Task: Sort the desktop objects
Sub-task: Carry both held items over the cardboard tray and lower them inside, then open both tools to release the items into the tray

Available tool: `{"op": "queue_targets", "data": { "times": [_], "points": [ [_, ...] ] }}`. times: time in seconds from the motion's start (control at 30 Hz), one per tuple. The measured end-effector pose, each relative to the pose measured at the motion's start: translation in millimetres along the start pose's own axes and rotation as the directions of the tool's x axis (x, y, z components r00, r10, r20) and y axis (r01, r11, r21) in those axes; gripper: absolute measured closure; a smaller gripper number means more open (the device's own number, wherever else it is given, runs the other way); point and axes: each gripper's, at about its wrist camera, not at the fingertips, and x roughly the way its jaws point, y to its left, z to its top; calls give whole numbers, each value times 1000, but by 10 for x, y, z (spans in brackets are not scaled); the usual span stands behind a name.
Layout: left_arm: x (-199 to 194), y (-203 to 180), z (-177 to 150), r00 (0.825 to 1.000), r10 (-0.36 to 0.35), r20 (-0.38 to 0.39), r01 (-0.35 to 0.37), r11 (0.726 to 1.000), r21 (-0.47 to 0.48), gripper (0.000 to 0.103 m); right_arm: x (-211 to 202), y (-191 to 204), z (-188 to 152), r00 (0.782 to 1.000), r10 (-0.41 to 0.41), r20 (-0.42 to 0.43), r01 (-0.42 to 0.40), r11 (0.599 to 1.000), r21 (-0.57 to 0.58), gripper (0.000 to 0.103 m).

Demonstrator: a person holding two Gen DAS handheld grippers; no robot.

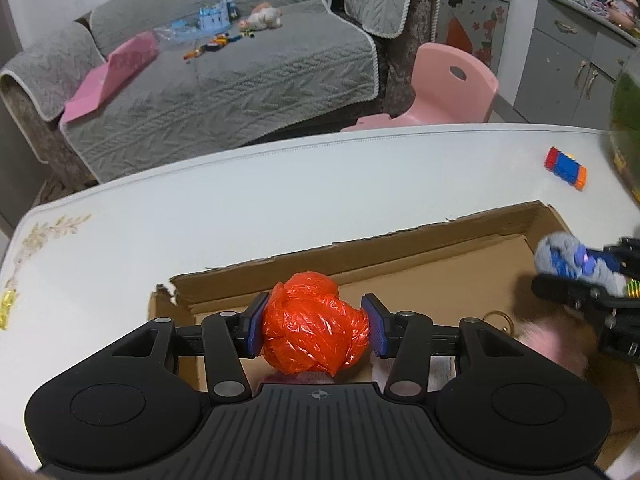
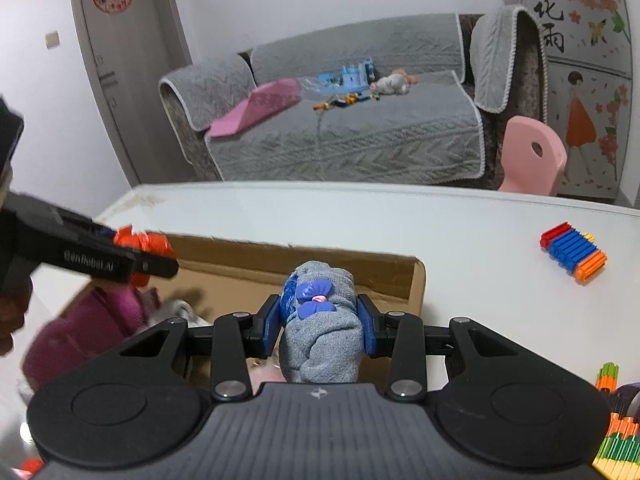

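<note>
- The cardboard box (image 1: 440,236) lies open on the white table (image 1: 200,208); we hold both our loads above it.
- Our left gripper (image 1: 316,326) is clamped on a crumpled orange plastic bag (image 1: 316,328), its blue pads pressing the bundle from both sides, over the box's near left part.
- Our right gripper (image 2: 320,320) is closed on a rolled grey sock (image 2: 320,340) that bears a purple bow (image 2: 314,298); in the right wrist view the roll hangs over the box's right end, just inside the wall.
- In the left wrist view we see the right gripper and its sock at 3 o'clock, apart from the bag.
- In the right wrist view the left gripper enters at 9 o'clock with the orange bag showing beyond its finger.
- Below the grippers the box already holds things: a purple soft item (image 2: 84,328) at 8 o'clock in the right wrist view, pale fabric beside it, and a gold ring (image 1: 498,320) at 4 o'clock in the left wrist view.
- A stack of red, blue and orange ridged blocks (image 2: 574,256) lies on the table at 2 o'clock, outside the box and well apart from it.
- More coloured ridged pieces (image 2: 616,440) sit at 4 o'clock at the right wrist view's edge.
- Beyond the table stand a pink chair (image 1: 452,88) at 1 o'clock and a grey sofa (image 1: 240,80) at 11 o'clock strewn with toys.
</note>
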Motion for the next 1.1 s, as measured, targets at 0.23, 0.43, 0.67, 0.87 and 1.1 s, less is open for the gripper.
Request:
{"op": "queue_targets", "data": {
  "times": [0.23,0.43,0.67,0.87,1.1],
  "points": [
    [285,-61,21,999,5,-50,-5,1000,-7,47,-4,56,-36,998,-63,-21,62,997,-48,67],
    [360,-98,-34,997,12,-75,-12,1000,0,47,3,60,-33,997,-67,-26,65,996,-58,66],
    [400,-133,-37,994,16,-106,-16,1000,4,31,0,39,-16,998,-57,-27,56,997,-50,66],
    [449,-122,-36,990,19,-140,-21,1000,-11,7,12,51,-11,999,-48,-26,47,998,-45,65],
    [366,-157,-57,994,40,-101,-39,999,9,7,-25,42,3,999,-41,-6,41,998,-44,64]
  ]
}}
